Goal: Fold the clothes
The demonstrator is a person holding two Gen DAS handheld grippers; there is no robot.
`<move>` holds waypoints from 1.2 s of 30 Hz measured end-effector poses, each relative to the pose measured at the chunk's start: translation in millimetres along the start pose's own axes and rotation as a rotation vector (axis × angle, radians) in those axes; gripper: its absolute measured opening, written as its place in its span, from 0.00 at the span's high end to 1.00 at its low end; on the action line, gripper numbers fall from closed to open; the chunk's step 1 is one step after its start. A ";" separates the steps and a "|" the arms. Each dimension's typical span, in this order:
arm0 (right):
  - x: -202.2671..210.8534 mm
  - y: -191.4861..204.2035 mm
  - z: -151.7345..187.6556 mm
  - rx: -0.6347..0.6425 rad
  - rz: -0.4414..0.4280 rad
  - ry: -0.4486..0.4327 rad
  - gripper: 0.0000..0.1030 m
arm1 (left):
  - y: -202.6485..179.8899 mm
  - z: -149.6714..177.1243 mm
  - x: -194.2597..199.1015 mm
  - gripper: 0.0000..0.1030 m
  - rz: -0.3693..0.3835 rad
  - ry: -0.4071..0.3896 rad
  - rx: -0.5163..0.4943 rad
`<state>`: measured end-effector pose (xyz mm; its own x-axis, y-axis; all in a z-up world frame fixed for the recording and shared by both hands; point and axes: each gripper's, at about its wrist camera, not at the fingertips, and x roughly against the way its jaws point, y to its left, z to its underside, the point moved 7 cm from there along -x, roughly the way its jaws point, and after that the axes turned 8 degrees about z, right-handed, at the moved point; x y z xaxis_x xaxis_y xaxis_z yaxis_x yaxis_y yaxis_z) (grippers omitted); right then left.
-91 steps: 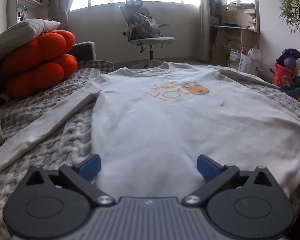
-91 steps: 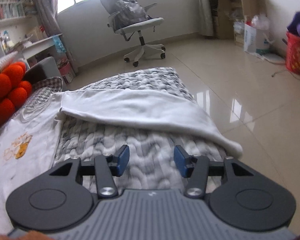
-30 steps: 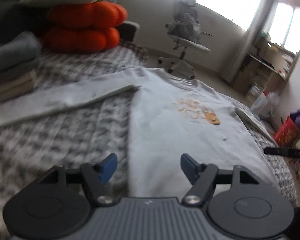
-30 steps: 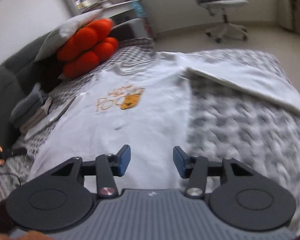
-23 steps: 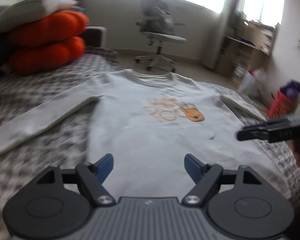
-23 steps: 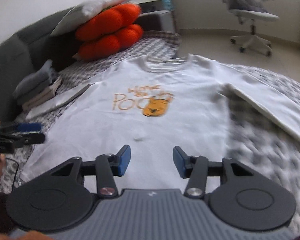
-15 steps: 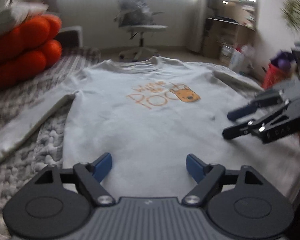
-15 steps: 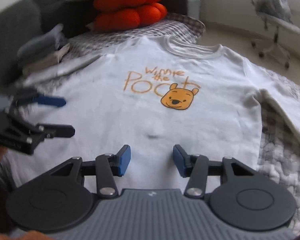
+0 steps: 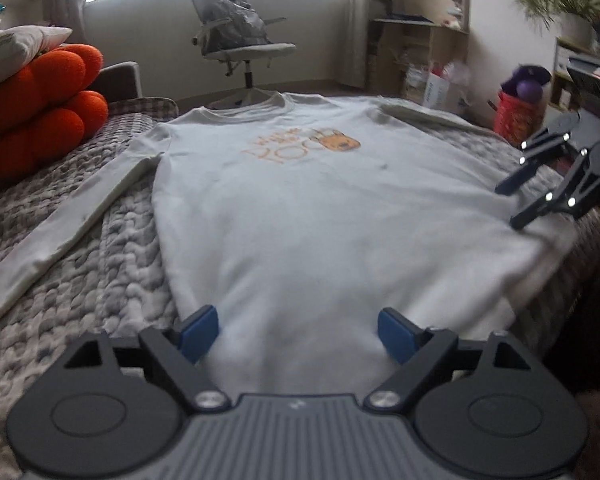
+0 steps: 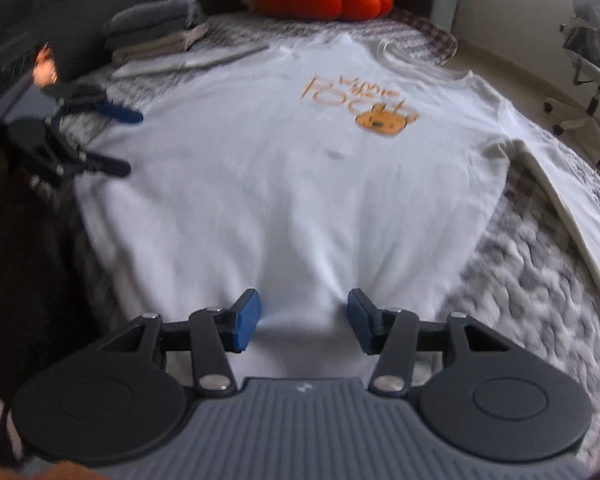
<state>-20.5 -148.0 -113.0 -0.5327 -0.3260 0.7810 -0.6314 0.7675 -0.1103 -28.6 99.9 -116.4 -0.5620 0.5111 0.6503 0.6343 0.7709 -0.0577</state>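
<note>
At the bottom of the left wrist view, the left gripper (image 9: pixel 298 330) holds its fingers spread wide over the hem of the white sweatshirt (image 9: pixel 300 200), gripping nothing. The sweatshirt lies flat on the grey knitted blanket (image 9: pixel 100 280), filling the centre. At the right edge, the right gripper (image 9: pixel 512 204) also gapes open. An office chair (image 9: pixel 244 44) stands at upper centre.

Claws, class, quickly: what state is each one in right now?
Left claw: open, holding nothing, at the shirt hem.
Right claw: open, holding nothing, at the hem.
</note>
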 end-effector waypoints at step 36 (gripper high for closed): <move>38.0 -155.6 36.0 -0.813 0.242 -0.014 0.38 | 56.7 -100.3 -44.1 0.09 -0.121 0.091 0.451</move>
<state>37.3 -299.7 -88.3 -0.6110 -0.1039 0.7848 0.0999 0.9733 0.2066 85.4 83.0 -72.4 -0.5562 0.3879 0.7350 0.2619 0.9211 -0.2879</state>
